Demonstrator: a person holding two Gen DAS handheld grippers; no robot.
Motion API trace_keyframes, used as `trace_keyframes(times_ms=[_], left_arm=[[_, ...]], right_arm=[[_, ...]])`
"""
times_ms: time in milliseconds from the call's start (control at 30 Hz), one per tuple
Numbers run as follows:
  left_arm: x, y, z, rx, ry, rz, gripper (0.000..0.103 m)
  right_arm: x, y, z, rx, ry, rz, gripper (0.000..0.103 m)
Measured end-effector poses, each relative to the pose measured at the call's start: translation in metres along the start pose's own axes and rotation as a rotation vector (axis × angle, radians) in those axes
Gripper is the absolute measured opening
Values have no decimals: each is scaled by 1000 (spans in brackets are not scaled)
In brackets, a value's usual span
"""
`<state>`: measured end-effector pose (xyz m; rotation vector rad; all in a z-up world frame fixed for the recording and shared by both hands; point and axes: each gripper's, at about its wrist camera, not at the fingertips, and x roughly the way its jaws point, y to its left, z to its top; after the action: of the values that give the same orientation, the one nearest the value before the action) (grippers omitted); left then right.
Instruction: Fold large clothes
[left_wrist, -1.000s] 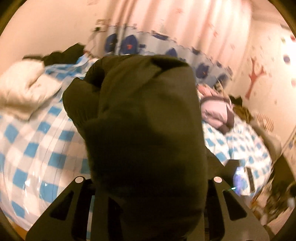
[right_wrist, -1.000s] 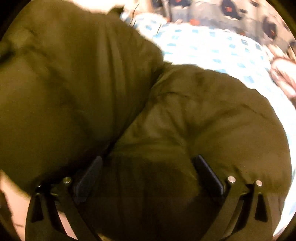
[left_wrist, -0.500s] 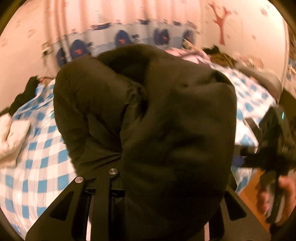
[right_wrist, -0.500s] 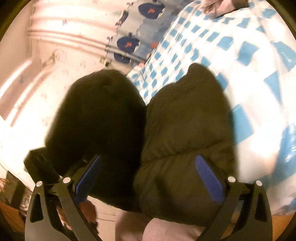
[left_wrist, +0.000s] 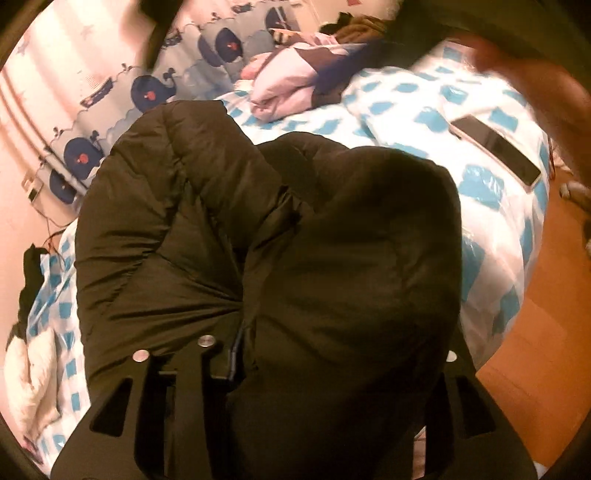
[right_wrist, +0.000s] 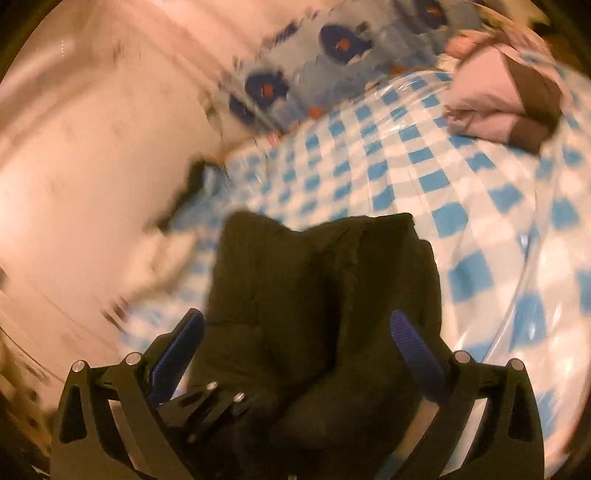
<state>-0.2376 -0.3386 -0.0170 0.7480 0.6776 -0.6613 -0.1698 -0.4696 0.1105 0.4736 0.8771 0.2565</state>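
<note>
We record one garment: a dark olive-black puffer jacket (left_wrist: 280, 258), thickly quilted and padded. In the left wrist view it is bunched into two bulging lobes with a deep crease between them, raised above the blue-and-white checked bed (left_wrist: 424, 107). In the right wrist view the jacket (right_wrist: 317, 295) hangs as a folded mass with a squared upper edge, over the bed (right_wrist: 443, 177). We cannot tell sleeves from body.

The dark puffy jacket (left_wrist: 295, 258) hides the left gripper (left_wrist: 321, 369) fingertips. At 1 o'clock a hand (left_wrist: 535, 85) is blurred. The right view is smeared at 9 o'clock.
</note>
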Motion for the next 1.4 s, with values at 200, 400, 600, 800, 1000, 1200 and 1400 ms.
trace_keyframes(times_ms=[200,400,600,800,1000,1200,1400], left_arm=[[-22,7,-8,57,26,-64,57],[-93,65,-34,-60,-28,-253,58],[-87,182,-32,-493,-147,-238,74],[7,180,-22,-539,15,-339,75],[-1,190,-40,-609,-11,-413,76],[13,278,-127,-993,69,-506,85],[68,263,-147,-1082,139,-794,94]], right_arm=[[65,-23,-19,-62,187,-241,97],[67,-42,-31,-8,188,-221,97],[58,-38,-36,-8,199,-237,97],[57,-40,-43,-39,208,-322,97],[65,-63,-66,13,230,-345,97],[63,-68,-77,69,197,-326,97],[65,-73,-90,134,161,-307,97]])
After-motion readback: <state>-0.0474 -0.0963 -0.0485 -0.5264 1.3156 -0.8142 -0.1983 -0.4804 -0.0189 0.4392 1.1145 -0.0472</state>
